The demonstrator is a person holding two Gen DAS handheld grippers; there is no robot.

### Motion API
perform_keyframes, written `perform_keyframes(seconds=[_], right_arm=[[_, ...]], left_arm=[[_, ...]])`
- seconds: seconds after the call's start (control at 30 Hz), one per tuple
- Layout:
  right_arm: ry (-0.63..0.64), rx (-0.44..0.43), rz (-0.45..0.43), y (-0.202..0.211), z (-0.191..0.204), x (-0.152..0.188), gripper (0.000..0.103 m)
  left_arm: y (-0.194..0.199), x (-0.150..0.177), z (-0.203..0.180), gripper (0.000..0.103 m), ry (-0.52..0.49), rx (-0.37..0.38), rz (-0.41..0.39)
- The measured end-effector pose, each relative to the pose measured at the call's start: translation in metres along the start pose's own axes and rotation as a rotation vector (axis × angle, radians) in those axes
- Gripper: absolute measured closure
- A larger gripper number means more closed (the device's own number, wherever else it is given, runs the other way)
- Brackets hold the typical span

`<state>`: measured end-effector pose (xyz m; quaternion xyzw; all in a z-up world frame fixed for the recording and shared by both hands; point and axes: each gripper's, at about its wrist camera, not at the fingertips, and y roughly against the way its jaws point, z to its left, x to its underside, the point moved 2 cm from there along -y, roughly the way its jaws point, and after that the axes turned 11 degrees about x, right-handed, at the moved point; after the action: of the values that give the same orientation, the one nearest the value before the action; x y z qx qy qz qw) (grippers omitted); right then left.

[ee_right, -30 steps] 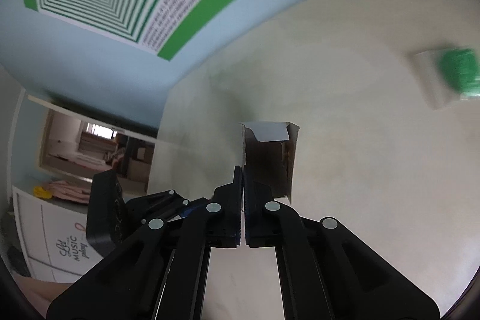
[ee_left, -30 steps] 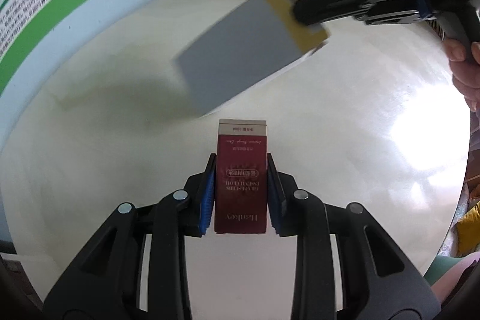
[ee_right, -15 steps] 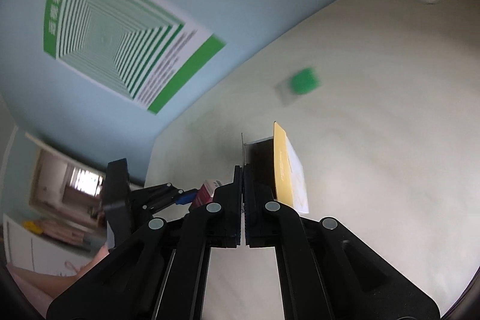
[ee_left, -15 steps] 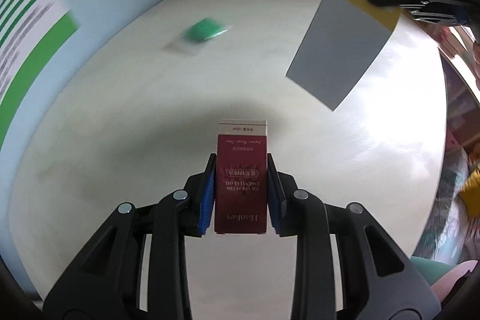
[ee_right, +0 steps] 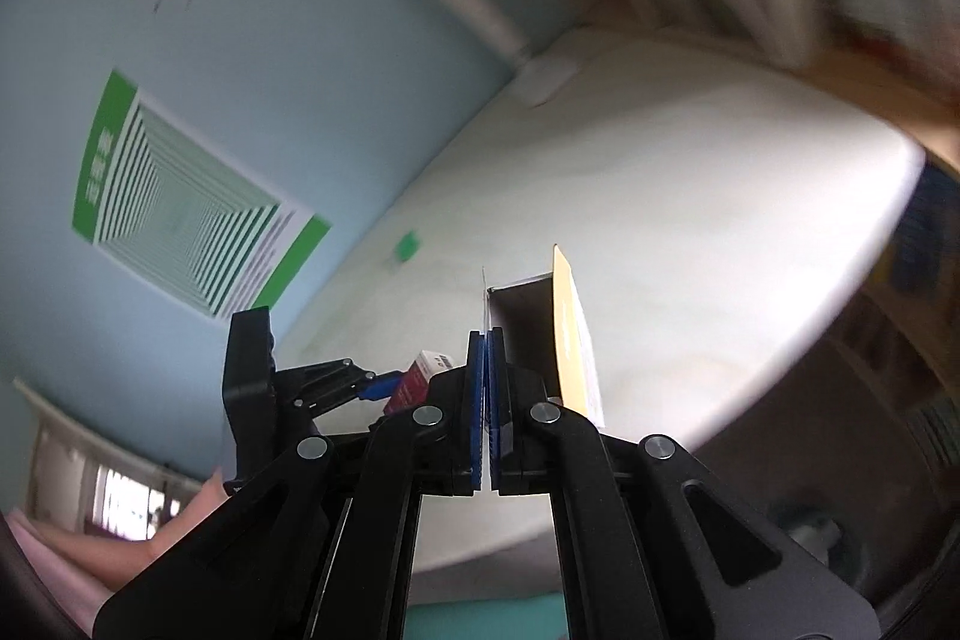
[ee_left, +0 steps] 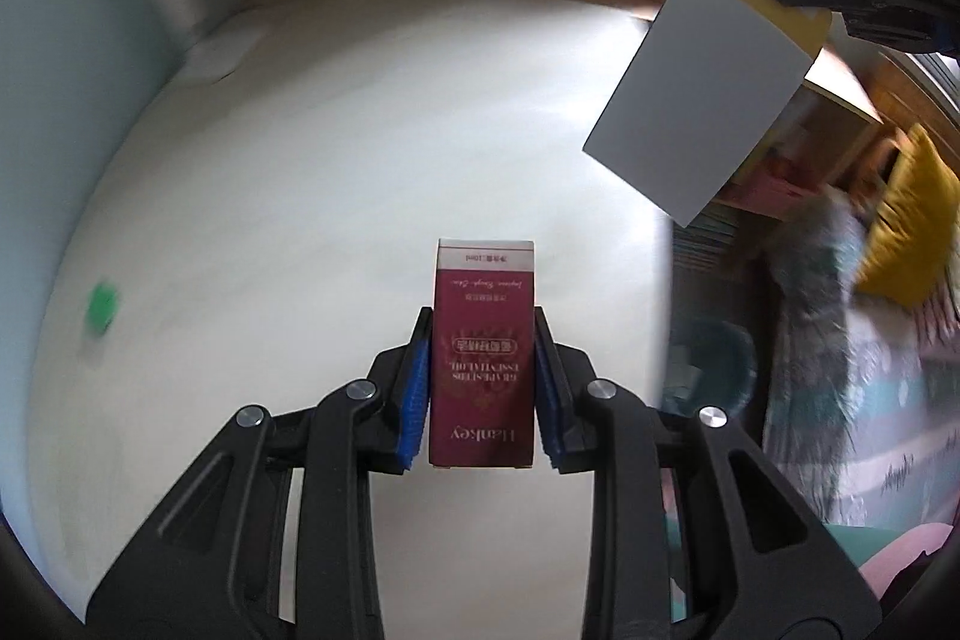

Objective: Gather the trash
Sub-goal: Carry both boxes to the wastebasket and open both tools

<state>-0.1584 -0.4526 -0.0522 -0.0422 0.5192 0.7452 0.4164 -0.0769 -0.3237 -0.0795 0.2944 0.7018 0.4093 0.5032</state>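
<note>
The left claw (ee_left: 482, 370) clamps a red box (ee_left: 483, 358) mid-frame, while the right claw (ee_right: 486, 340), pressed together, pinches a grey carton (ee_left: 699, 100) upper right above the bench (ee_left: 360, 130).

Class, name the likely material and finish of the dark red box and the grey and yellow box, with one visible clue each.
Dark red box: probably printed paperboard with a slight sheen; crisp folded edges, printed lettering. Grey and yellow box: thin matte cardboard; the right wrist view shows its open end with thin walls and flap.
</note>
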Motion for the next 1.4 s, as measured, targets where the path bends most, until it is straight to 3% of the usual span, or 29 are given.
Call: perform_keyframes(seconds=[0.17, 0.4, 0.63, 0.87, 0.9, 0.93, 0.97, 1.03, 1.07, 1.13, 1.4], right_arm=[[-0.152, 0.089, -0.069, 0.072, -0.082, 0.048, 0.101], [-0.352, 0.181, -0.106, 0.133, -0.174, 0.136, 0.101], [-0.5, 0.233, -0.085, 0.157, -0.227, 0.211, 0.101], [-0.582, 0.246, -0.039, 0.152, -0.256, 0.254, 0.101], [-0.586, 0.258, -0.031, 0.149, -0.261, 0.258, 0.096], [-0.59, 0.262, -0.025, 0.147, -0.265, 0.26, 0.095], [-0.605, 0.255, -0.012, 0.143, -0.27, 0.264, 0.091], [-0.635, 0.277, 0.005, 0.139, -0.28, 0.267, 0.044], [-0.634, 0.297, 0.0, 0.138, -0.283, 0.268, 0.04], [-0.637, 0.293, -0.002, 0.138, -0.288, 0.267, 0.04], [-0.618, 0.278, -0.003, 0.139, -0.29, 0.254, 0.036]], left_arm=[[-0.034, -0.013, -0.086, 0.076, -0.151, 0.094, 0.055], [-0.092, -0.01, -0.198, 0.076, -0.334, 0.218, 0.165], [-0.142, 0.011, -0.279, 0.076, -0.437, 0.293, 0.28], [-0.185, 0.026, -0.318, 0.073, -0.492, 0.308, 0.374], [-0.19, 0.027, -0.322, 0.052, -0.495, 0.306, 0.382], [-0.198, 0.027, -0.326, 0.017, -0.488, 0.295, 0.395], [-0.204, 0.027, -0.329, 0.01, -0.481, 0.283, 0.39], [-0.209, 0.028, -0.335, 0.009, -0.503, 0.268, 0.375], [-0.212, 0.028, -0.337, 0.009, -0.516, 0.251, 0.384], [-0.216, 0.028, -0.336, 0.009, -0.535, 0.215, 0.401], [-0.197, 0.02, -0.303, 0.009, -0.49, 0.194, 0.377]])
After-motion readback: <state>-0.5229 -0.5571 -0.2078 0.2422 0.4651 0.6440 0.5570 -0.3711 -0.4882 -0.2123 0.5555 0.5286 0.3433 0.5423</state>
